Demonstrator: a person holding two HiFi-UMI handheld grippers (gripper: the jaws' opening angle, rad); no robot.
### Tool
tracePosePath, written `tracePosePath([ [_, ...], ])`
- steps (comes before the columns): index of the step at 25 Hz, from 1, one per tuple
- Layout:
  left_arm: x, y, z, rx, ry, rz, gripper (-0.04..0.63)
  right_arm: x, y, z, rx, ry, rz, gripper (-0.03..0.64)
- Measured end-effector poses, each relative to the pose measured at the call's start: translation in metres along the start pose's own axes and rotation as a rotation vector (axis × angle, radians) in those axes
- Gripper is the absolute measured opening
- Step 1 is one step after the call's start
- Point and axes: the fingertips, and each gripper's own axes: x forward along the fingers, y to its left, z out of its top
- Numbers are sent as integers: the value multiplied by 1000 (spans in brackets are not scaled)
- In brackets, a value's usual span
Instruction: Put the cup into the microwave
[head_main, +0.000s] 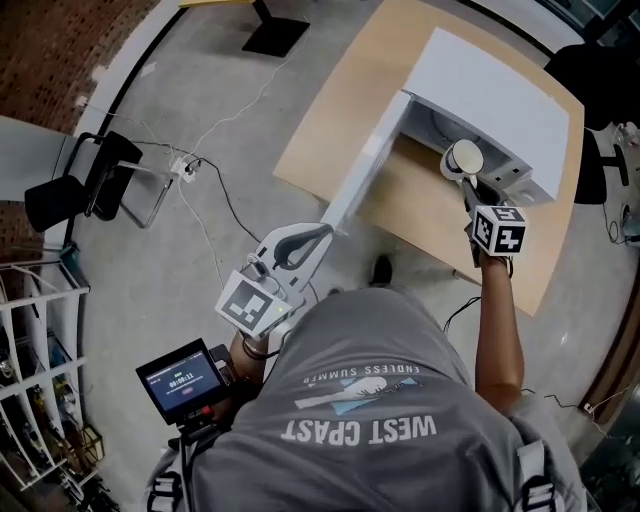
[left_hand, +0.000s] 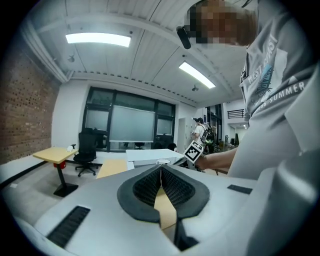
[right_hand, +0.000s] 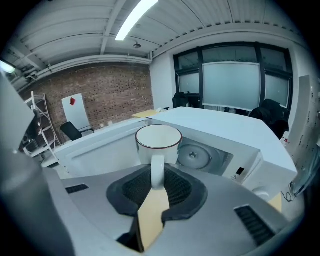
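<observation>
**Item 1, cup** (right_hand: 158, 140): white, dark rim, upright. I have it by the handle, which is pinched between the jaws of my right gripper (right_hand: 157, 172). It hangs at the mouth of the microwave's open cavity. I cannot tell whether it is past the threshold.

**Item 2, microwave** (head_main: 500, 100): white, standing on a light wooden table (head_main: 320, 140). Its door (head_main: 362, 172) is swung wide toward me. The turntable hub (right_hand: 192, 156) shows behind the cup.

**Item 3, left gripper** (head_main: 322, 236): my other claw is clenched, jaws meeting at the tips with nothing between them. It sits just beside the door's free end; I cannot tell whether it touches.

**Item 4, surroundings**: a black chair (head_main: 85, 185) stands well apart on the grey floor. A small lit screen (head_main: 185, 378) is near my left forearm.
</observation>
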Motion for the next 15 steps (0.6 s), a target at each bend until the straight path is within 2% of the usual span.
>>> tracePosePath([
  [7, 9, 12, 4, -13, 36, 43, 21, 55, -30, -15, 0, 69, -21, 72],
  [15, 18, 24, 5, -36, 79, 84, 21, 93, -57, -9, -6, 88, -37, 72],
])
